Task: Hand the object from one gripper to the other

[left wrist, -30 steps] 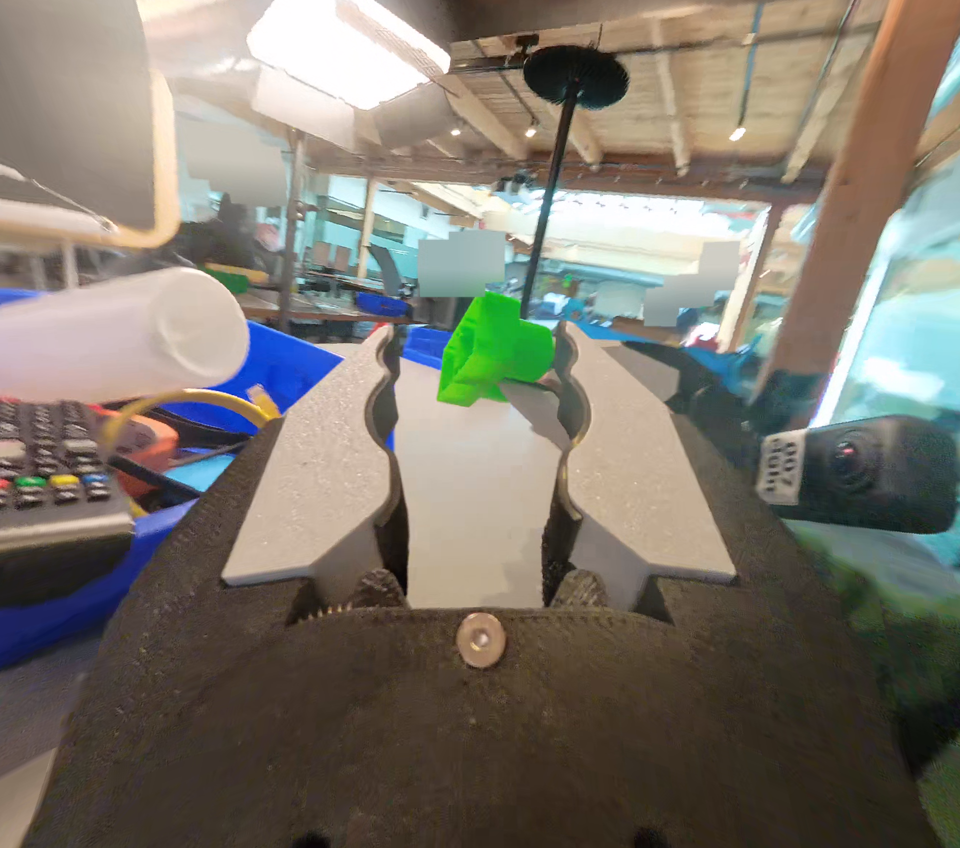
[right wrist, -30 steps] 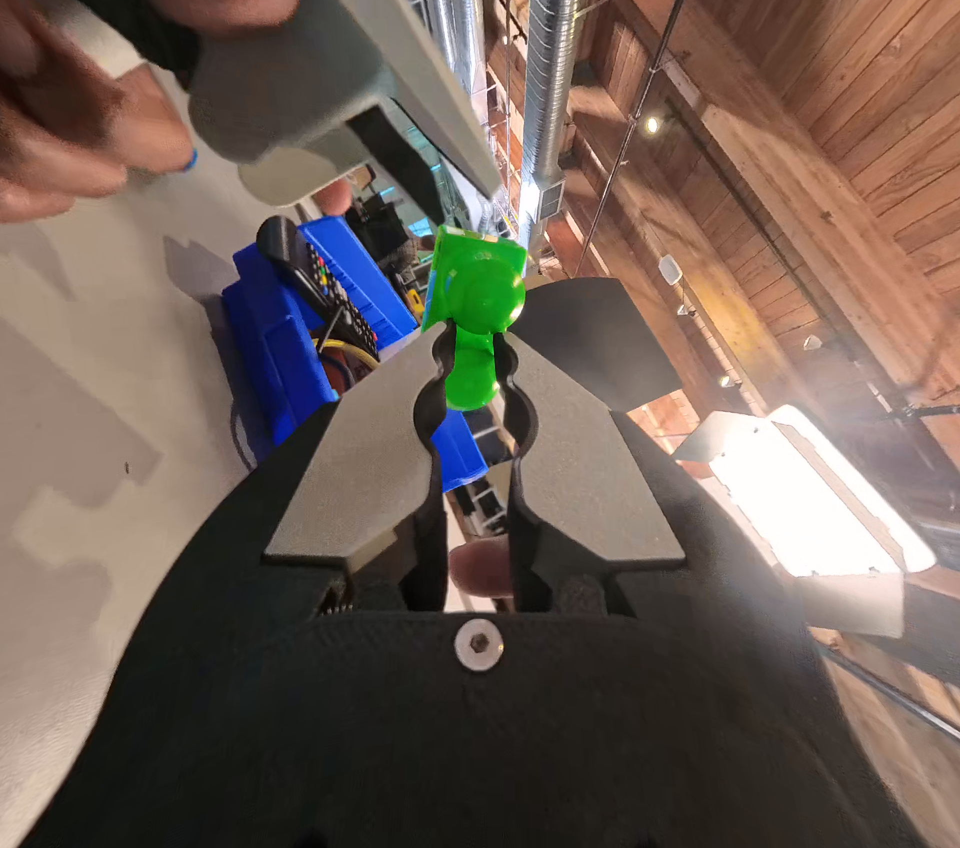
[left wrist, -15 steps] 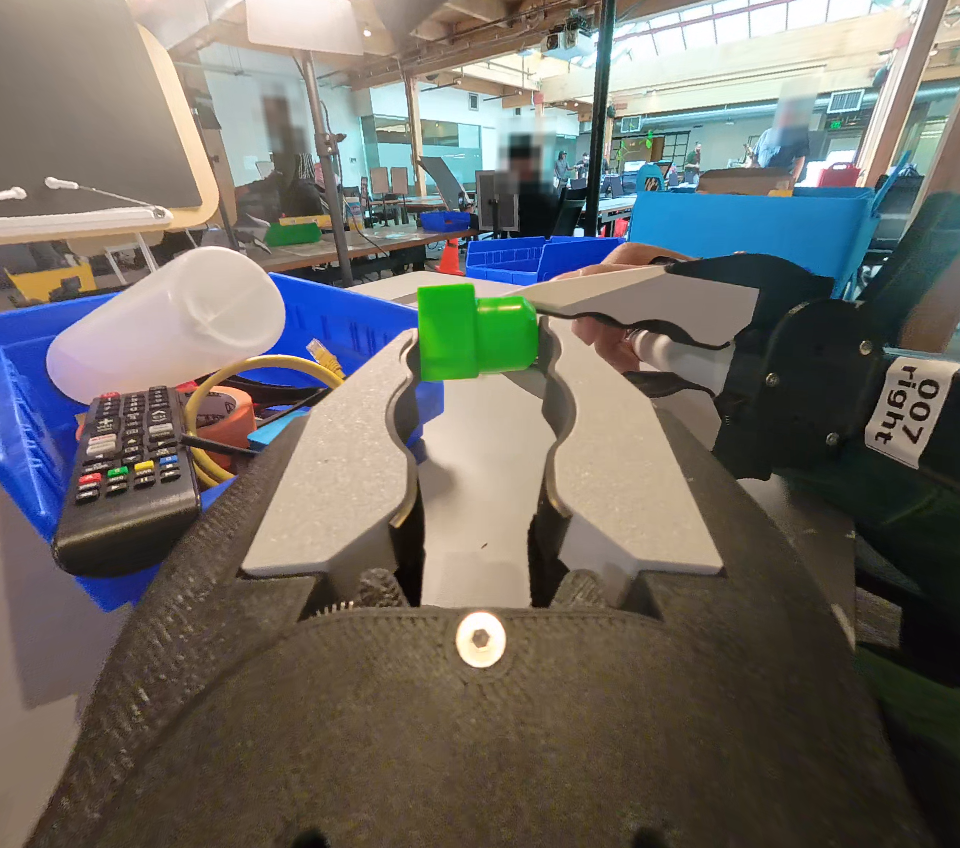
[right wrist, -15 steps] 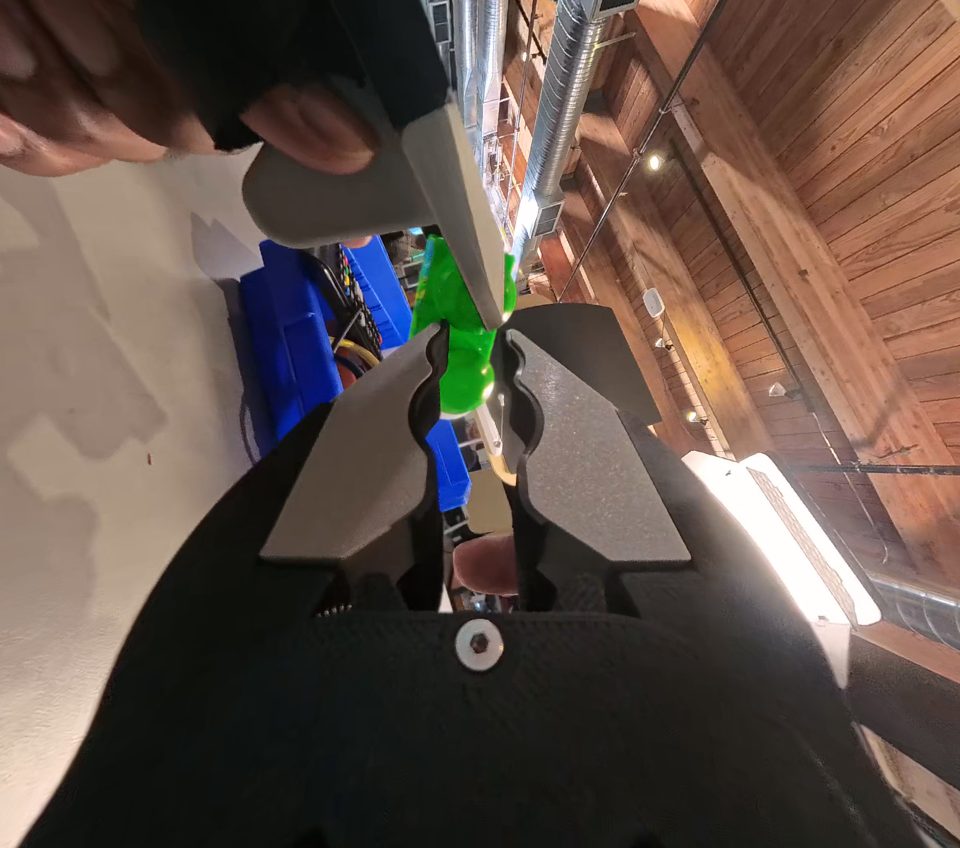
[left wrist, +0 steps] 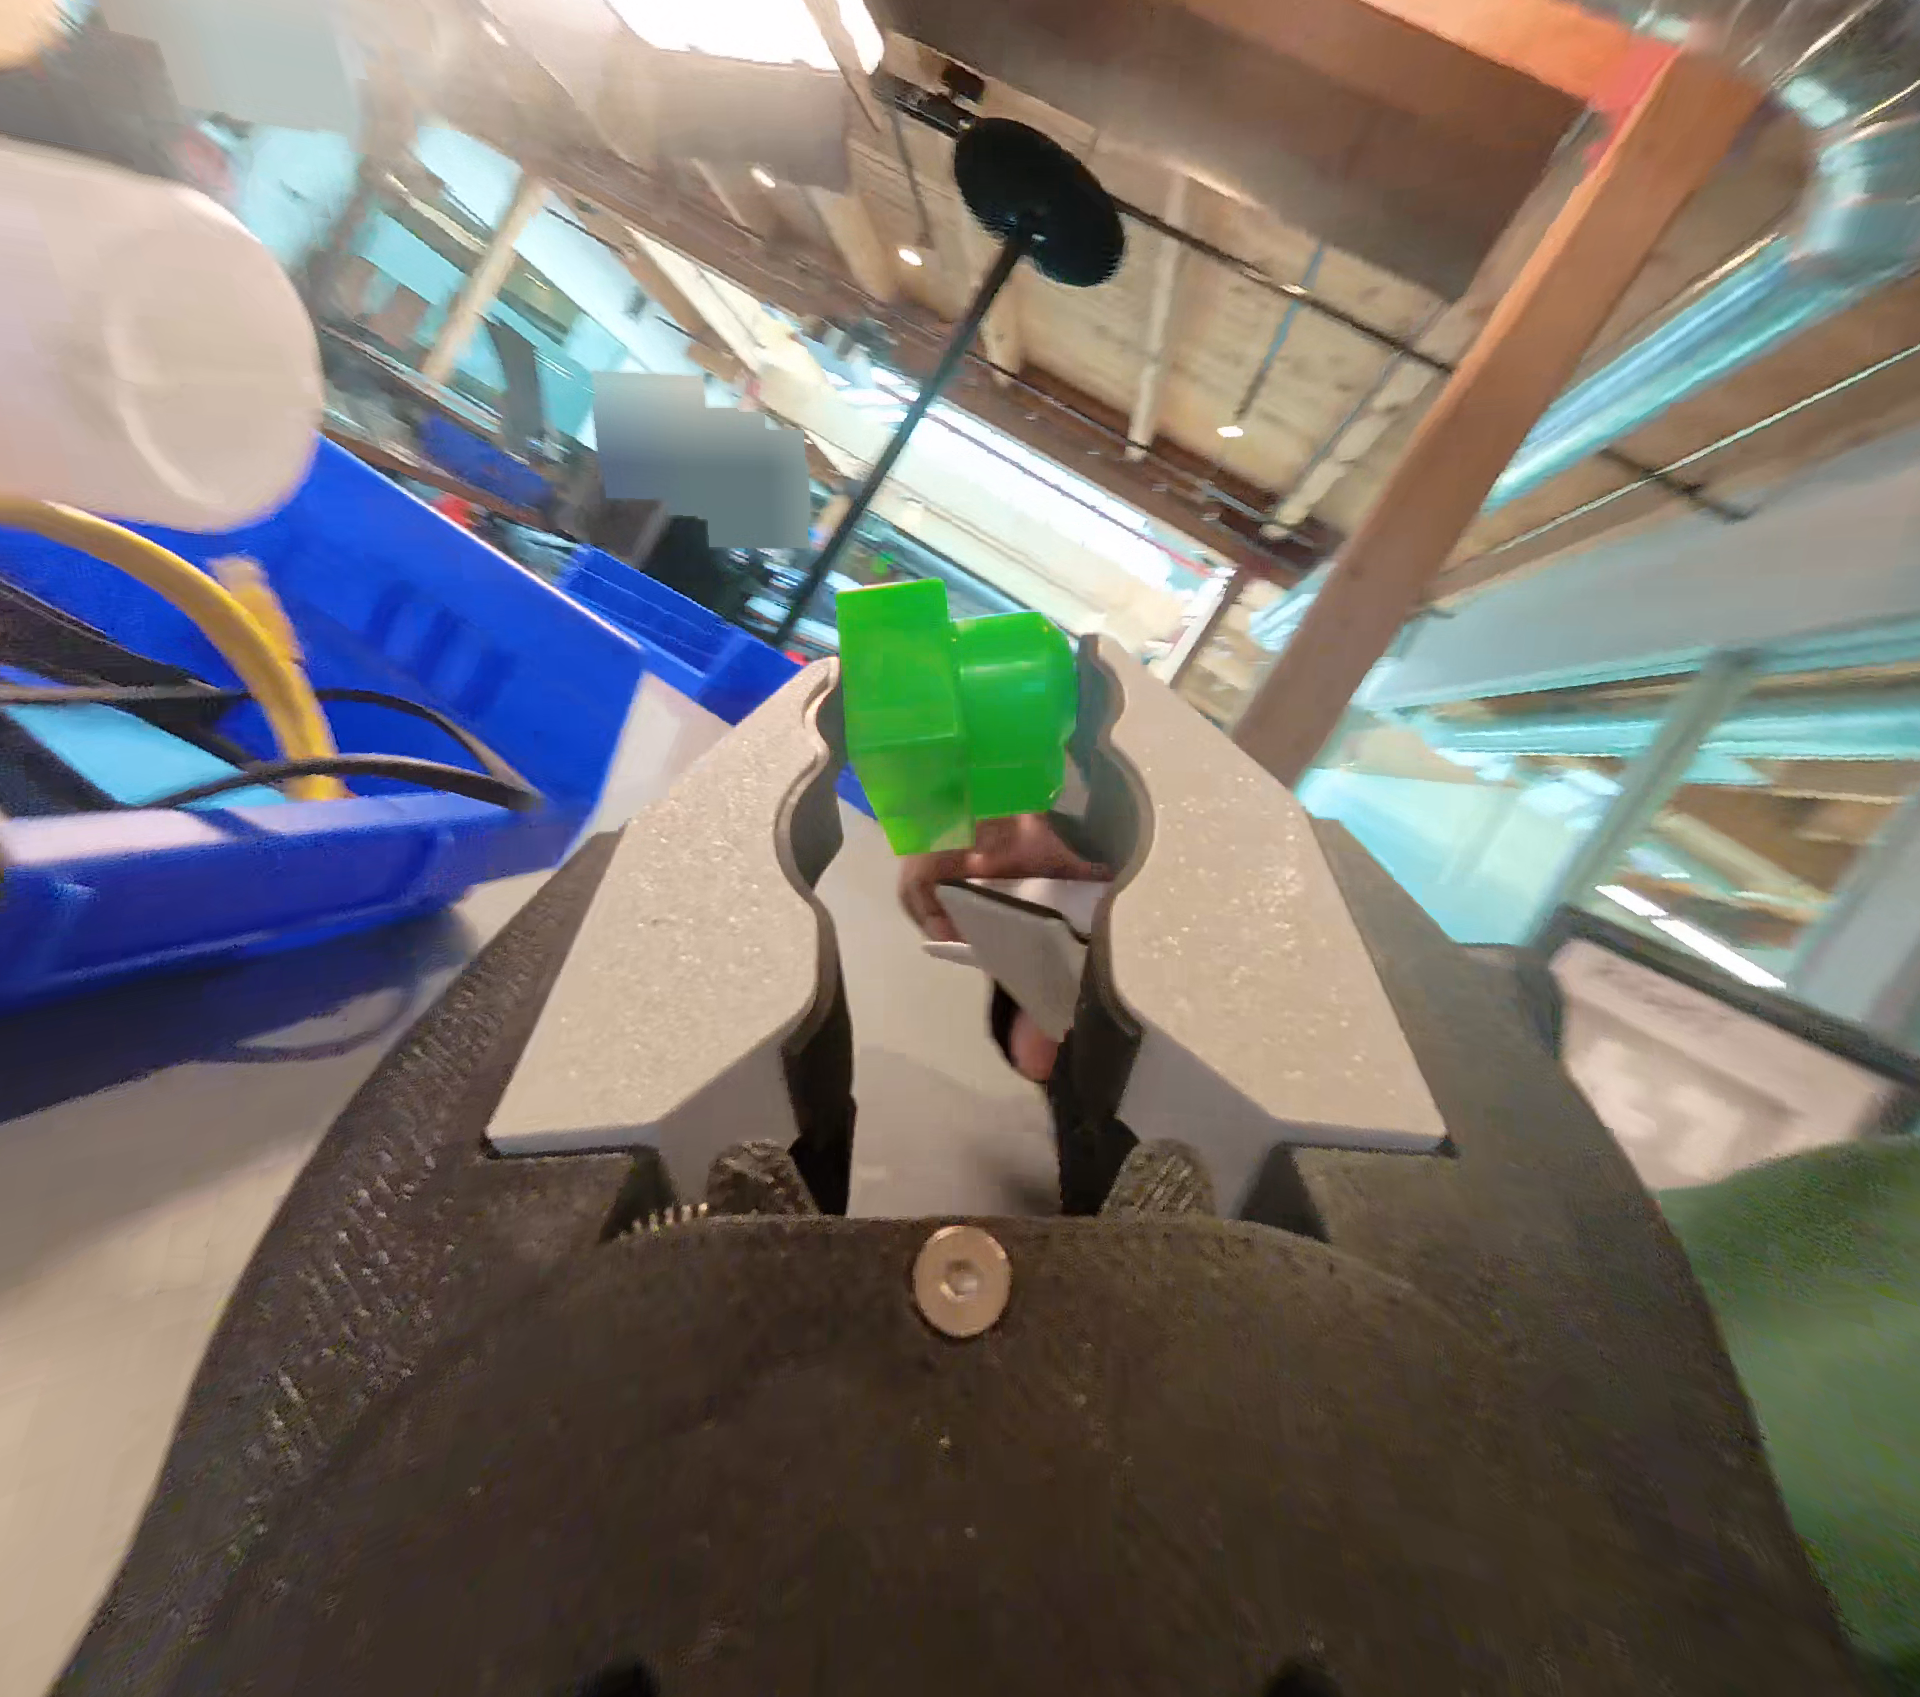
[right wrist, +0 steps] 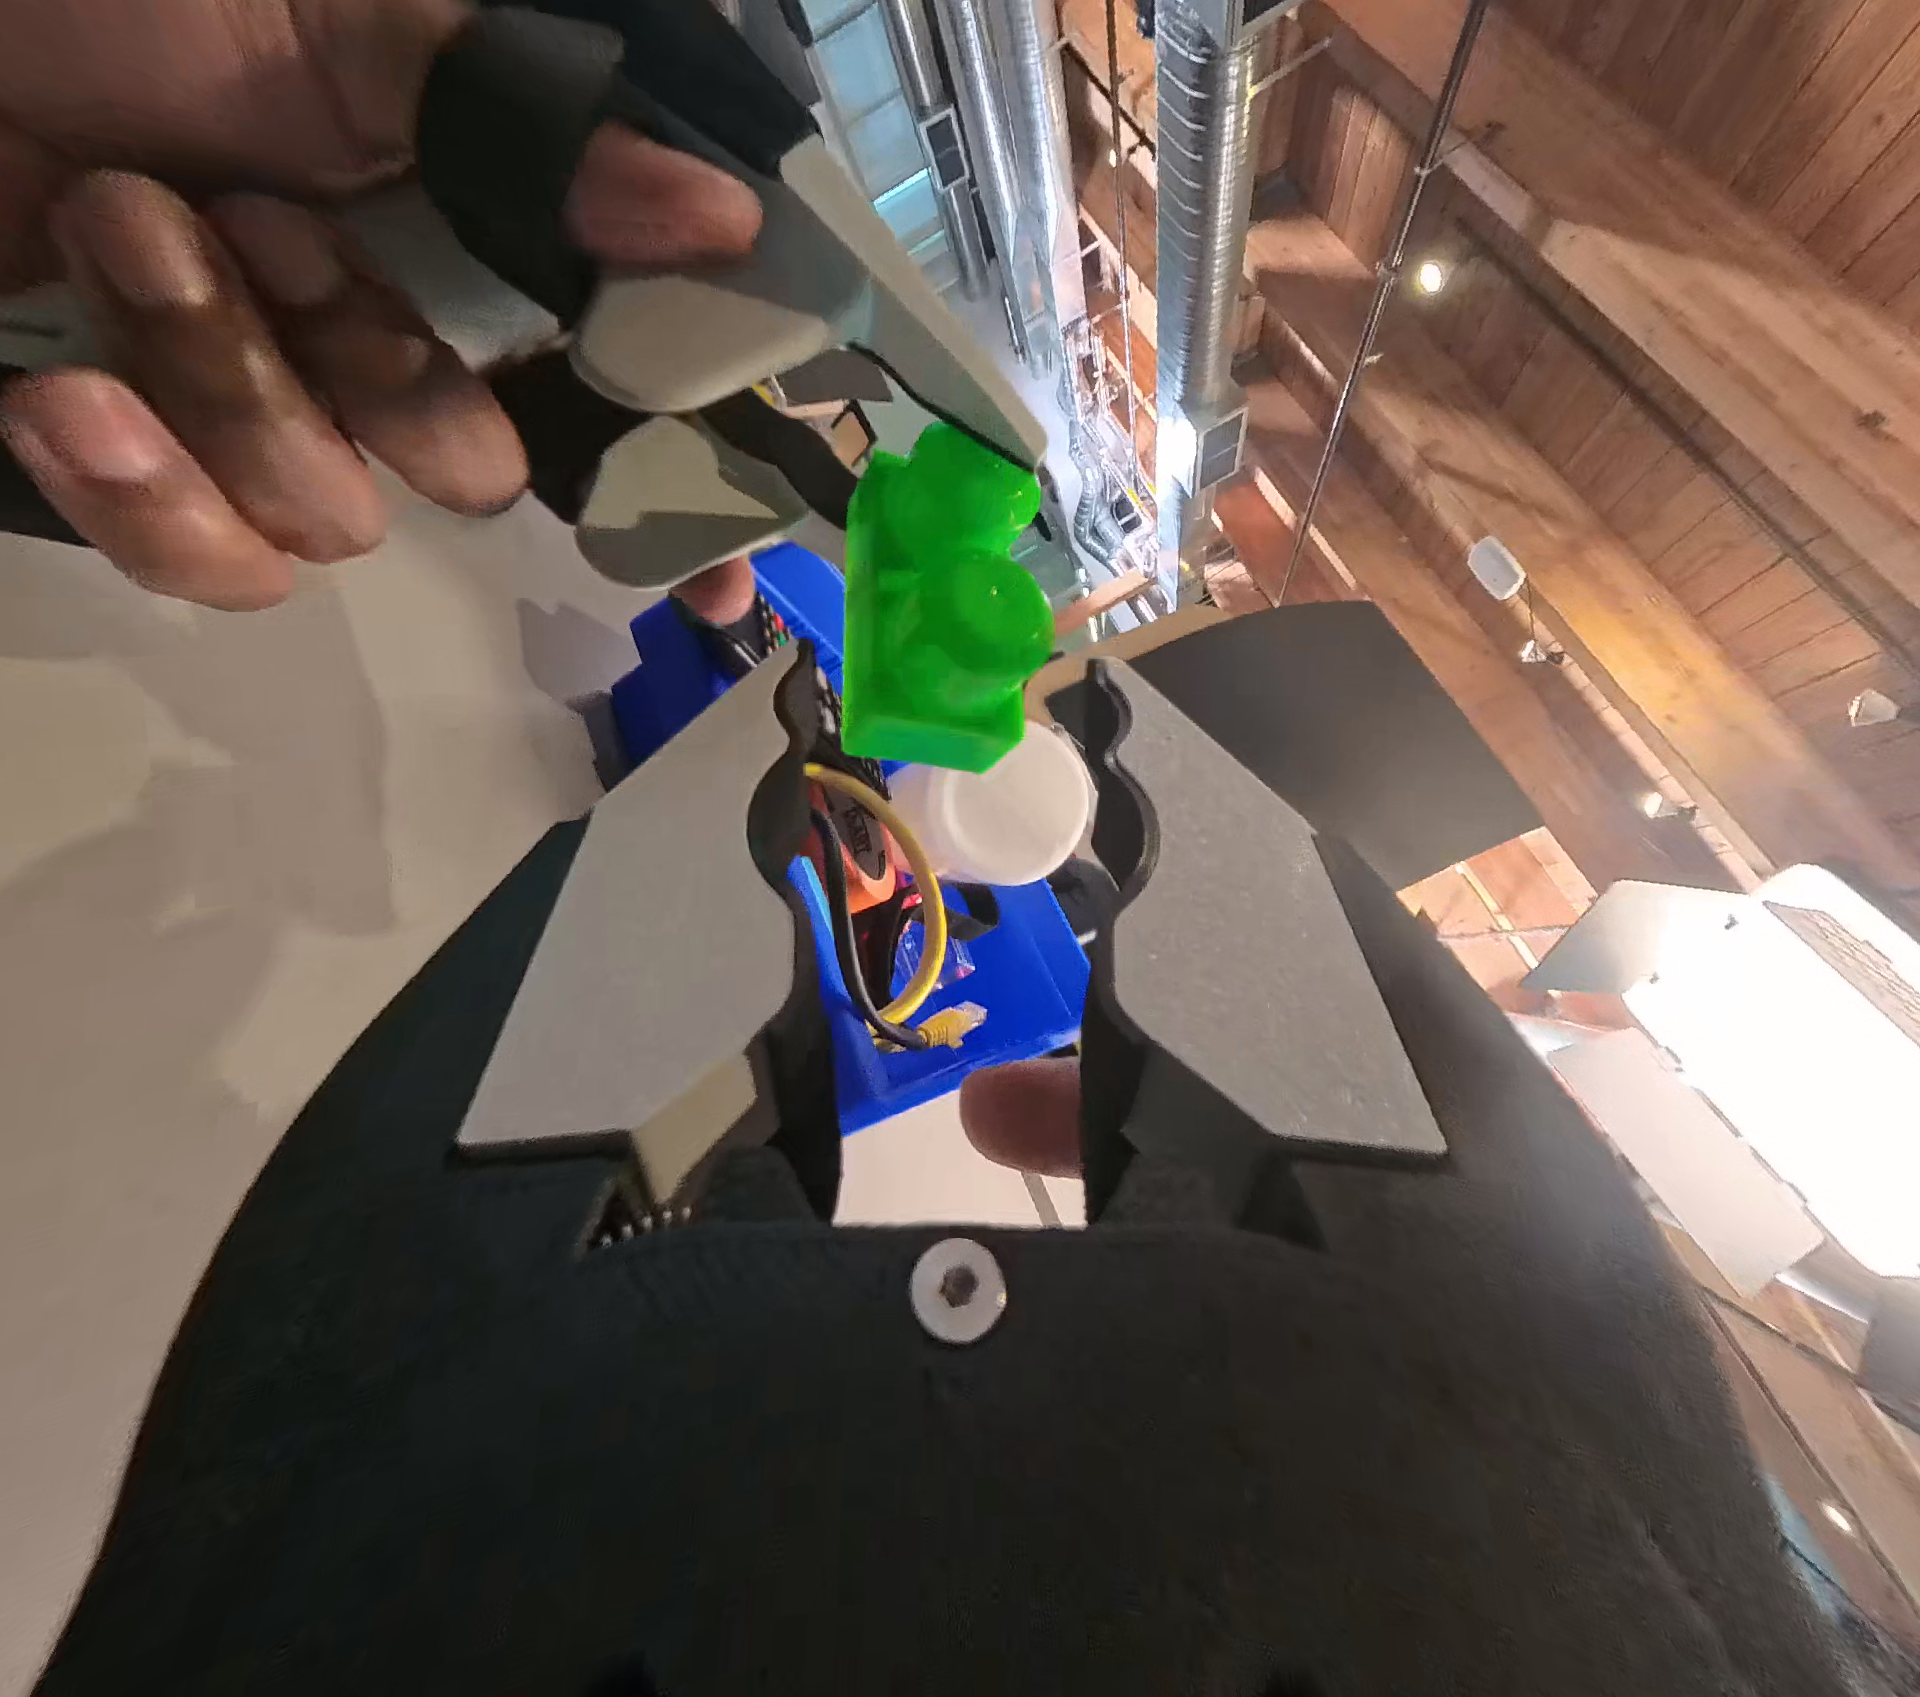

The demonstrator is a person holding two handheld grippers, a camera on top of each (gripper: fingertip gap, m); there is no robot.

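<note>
A bright green toy block (left wrist: 956,712) sits crosswise between the fingertips of my left gripper (left wrist: 956,676), which is shut on it. In the right wrist view the same block (right wrist: 935,608) hangs just past the tips of my right gripper (right wrist: 940,671), whose jaws stand wide apart and do not touch it. There the left gripper's grey fingers (right wrist: 914,338) reach in from the upper left, held by a person's hand (right wrist: 208,193), and pinch the block's top end. Through the left gripper's gap I see a grey finger of the right gripper (left wrist: 1013,941) below the block.
A blue bin (left wrist: 364,608) at the left holds a white plastic cup (left wrist: 135,359), a yellow cable (left wrist: 249,639) and black wires; it also shows behind the right gripper's gap (right wrist: 956,1003). A grey tabletop (right wrist: 208,816) lies below. A wooden post (left wrist: 1507,359) stands at the right. The tips of both grippers are at nearly the same place.
The right gripper was shut on the green block and has opened. The left gripper, open around the block before, has shut on it and now holds it.
</note>
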